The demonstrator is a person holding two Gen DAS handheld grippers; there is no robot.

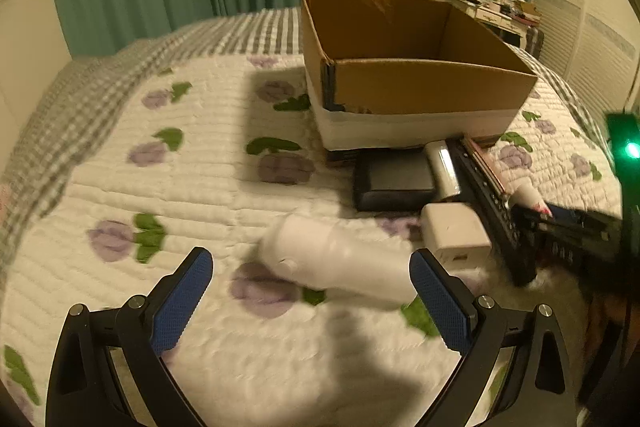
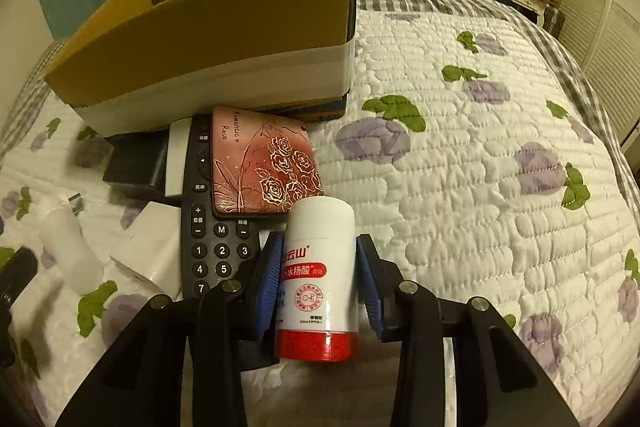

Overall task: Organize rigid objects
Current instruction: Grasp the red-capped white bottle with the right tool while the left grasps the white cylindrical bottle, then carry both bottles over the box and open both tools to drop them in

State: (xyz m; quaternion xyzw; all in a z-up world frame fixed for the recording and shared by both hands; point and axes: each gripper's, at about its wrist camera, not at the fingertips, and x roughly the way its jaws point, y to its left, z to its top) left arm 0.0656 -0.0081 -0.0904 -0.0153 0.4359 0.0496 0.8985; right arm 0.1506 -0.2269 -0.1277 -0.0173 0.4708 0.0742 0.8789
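Clutter crowding open brown cardboard box (image 2: 208,27): right gripper (image 2: 318,279) clamping white red-based bottle (image 2: 318,275) beside black remote control (image 2: 208,227); left gripper (image 1: 312,287) gaping wide around blurred white plastic bottle (image 1: 336,259).

A cardboard box (image 1: 420,83), open-topped with a white band round its base, stands at upper centre of the left wrist view. Just below it lie a black case (image 1: 394,183), a white bar (image 1: 442,167) and a black remote (image 2: 212,239) with numbered keys. A pink compact (image 2: 266,167) with gold roses rests on the remote. A white cube (image 1: 456,235) sits beside a blurred white bottle (image 1: 340,259) lying at lower centre. A white-capped, red-based bottle (image 2: 318,279) stands upright at the lower centre of the right wrist view.
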